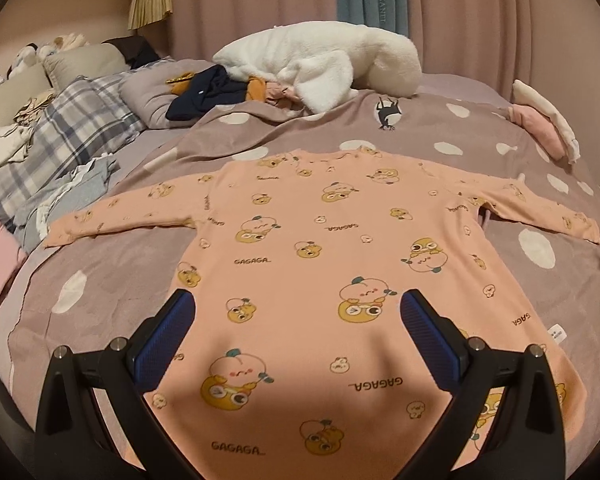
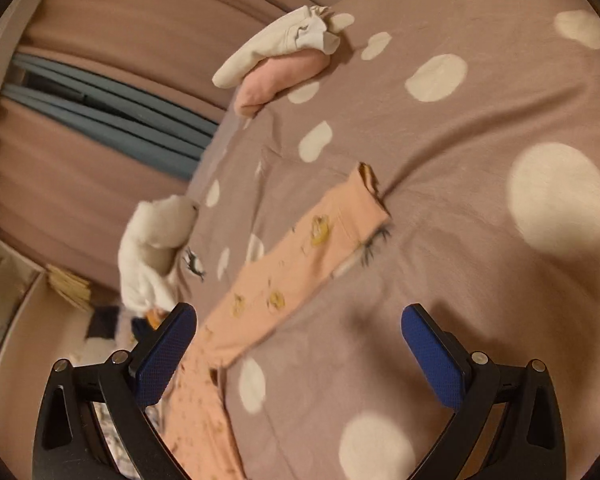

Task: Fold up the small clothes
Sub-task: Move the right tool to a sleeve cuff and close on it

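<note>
A small peach long-sleeved top [image 1: 320,248] with cartoon prints lies flat on the dotted mauve bedspread [image 1: 112,272], sleeves spread left and right, hem toward me. My left gripper [image 1: 298,312] hangs open above the lower body of the top, nothing between its blue pads. In the right wrist view one sleeve of the top [image 2: 300,260] stretches away to its cuff. My right gripper [image 2: 298,330] is open over the bedspread [image 2: 480,160] beside that sleeve, holding nothing.
A white fluffy garment [image 1: 320,64] and dark clothes [image 1: 208,92] are heaped at the far side. Folded pink and cream pieces [image 1: 544,124] sit at the right edge, also seen as a pink and cream stack [image 2: 280,64]. Plaid pillows [image 1: 60,132] and loose clothes lie left.
</note>
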Tool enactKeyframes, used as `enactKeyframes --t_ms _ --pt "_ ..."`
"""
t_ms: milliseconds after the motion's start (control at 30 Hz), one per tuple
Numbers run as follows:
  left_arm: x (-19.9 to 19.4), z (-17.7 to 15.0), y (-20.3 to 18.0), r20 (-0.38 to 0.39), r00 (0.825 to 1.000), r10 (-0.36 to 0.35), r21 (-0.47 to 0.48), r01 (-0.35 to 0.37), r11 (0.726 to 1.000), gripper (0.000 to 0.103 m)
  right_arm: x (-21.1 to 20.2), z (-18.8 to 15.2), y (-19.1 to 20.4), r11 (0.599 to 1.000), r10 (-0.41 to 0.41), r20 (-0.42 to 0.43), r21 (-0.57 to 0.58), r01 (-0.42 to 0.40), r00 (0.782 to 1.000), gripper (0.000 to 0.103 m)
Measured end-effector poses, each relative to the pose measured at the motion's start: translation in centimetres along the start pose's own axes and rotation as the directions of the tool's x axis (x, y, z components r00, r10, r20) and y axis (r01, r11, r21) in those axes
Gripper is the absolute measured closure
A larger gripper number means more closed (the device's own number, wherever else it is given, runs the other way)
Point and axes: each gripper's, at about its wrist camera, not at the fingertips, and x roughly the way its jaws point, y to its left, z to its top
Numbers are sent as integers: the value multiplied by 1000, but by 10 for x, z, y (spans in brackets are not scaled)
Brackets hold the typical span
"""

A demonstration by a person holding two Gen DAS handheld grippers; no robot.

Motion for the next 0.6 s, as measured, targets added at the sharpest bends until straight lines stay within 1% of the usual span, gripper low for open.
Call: enactKeyframes --t_ms 33,67,100,133,167,200,233,267,300,367,400,467,533,600 --pt "1 1 0 -1 1000 -5 -2 5 1000 1 7 4 0 1000 21 -19 -14 -21 1000 2" --pt "3 2 0 -3 1000 -17 -5 17 1000 1 17 8 -1 1000 26 -18 -8 -26 999 4" --pt "5 2 0 -5 1000 -29 -6 29 1000 1 29 15 -3 1000 23 -28 13 -23 999 9" --pt "6 3 -1 -7 999 -38 -5 38 999 1 44 19 -6 999 13 -57 37 -11 998 12" --pt "8 4 -2 -11 999 -43 -6 43 999 1 57 24 -8 999 4 -91 42 0 996 20" --pt "10 4 -2 -15 999 -42 -8 42 999 1 66 27 -11 999 -6 -106 34 10 994 26" --pt "12 5 -2 -19 999 -40 -11 40 999 1 75 30 -11 999 -33 -108 19 35 994 30" --pt "14 5 -2 -26 999 -40 -12 40 999 1 78 33 -11 998 -63 -91 4 64 994 42" --pt "16 5 -2 -33 999 -41 -12 41 999 1 78 34 -12 997 -81 -70 -3 81 994 51" --pt "17 5 -3 -42 998 -44 -11 44 999 1 75 36 -15 996 -87 -41 9 87 995 55" --pt "17 5 -2 -43 998 -45 -12 45 999 1 74 37 -15 995 -93 -37 14 94 995 61" --pt "16 5 -1 -36 998 -45 -13 44 999 1 68 36 -16 991 -131 -17 12 132 991 71" --pt "13 5 1 -29 998 -47 -16 46 999 1 66 37 -16 989 -146 -9 23 146 989 74" --pt "9 6 5 -21 999 -48 -26 48 999 1 65 38 -13 987 -160 3 28 160 987 83"
